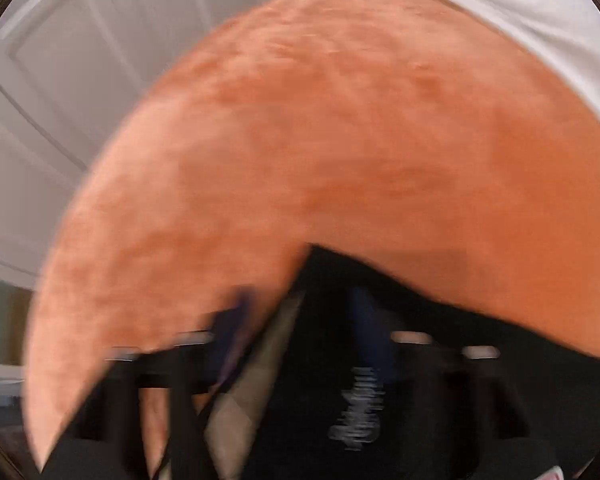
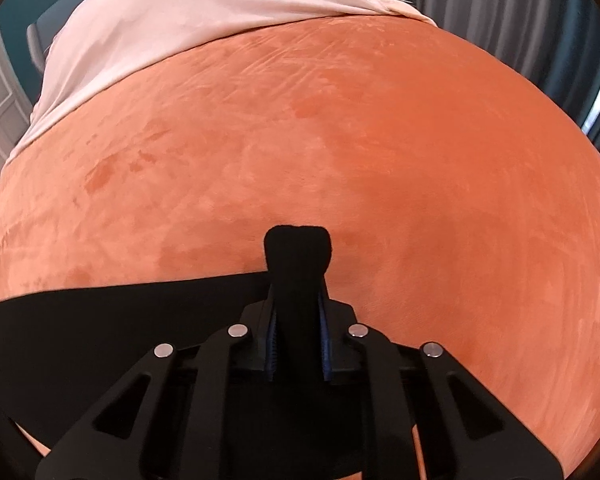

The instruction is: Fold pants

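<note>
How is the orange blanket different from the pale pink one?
The orange blanket is bright, fuzzy-looking and fills most of the right wrist view; the pale pink blanket is light and shows only along the far edge. The black pants lie on the orange one, not the pink. Both look soft.

Left wrist view blurred: white print on black pants [image 1: 358, 412] unreadable; left gripper's [image 1: 300, 320] jaws indistinct.

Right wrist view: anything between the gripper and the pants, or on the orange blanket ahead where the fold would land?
Nothing visible. The right gripper is already shut on a bunched fold of the black pants. The orange blanket ahead lies bare up to the pale pink sheet at its far edge.
</note>
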Motion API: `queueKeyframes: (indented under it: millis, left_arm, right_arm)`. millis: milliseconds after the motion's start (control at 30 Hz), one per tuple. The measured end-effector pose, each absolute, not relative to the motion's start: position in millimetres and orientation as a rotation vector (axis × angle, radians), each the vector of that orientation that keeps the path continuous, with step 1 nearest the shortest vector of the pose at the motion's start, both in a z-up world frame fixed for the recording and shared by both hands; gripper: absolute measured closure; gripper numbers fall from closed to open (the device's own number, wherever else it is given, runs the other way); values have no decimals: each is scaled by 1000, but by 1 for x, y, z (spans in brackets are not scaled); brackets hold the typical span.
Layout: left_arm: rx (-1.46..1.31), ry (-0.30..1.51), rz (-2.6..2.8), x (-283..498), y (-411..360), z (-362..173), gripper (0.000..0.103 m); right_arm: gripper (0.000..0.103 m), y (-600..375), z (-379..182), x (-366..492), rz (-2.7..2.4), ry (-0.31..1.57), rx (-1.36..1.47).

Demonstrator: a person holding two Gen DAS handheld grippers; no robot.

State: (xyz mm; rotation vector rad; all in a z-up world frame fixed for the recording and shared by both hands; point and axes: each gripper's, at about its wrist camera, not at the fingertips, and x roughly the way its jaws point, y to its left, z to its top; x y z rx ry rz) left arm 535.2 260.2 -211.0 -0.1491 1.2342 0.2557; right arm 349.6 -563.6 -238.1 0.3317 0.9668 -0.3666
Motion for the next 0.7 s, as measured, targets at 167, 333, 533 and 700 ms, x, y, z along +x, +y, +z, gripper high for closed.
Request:
queueKeyframes:
  millis: [167, 333, 533, 700]
  left_arm:
    - [-118, 1115, 176, 511, 243, -169, 83]
    - [-218, 954, 37, 438, 262, -89, 96]
    - [-128, 883, 25, 315, 274, -27, 103]
    - [-23, 1013, 88, 236, 296, -53, 103]
  right_arm:
    - [89, -559, -220, 338, -383, 927, 393]
    - [89, -546, -169, 307, -339, 833, 381]
    - [89, -516, -93, 225, -226, 711, 296]
    - [89, -493, -80, 145, -185, 740, 173]
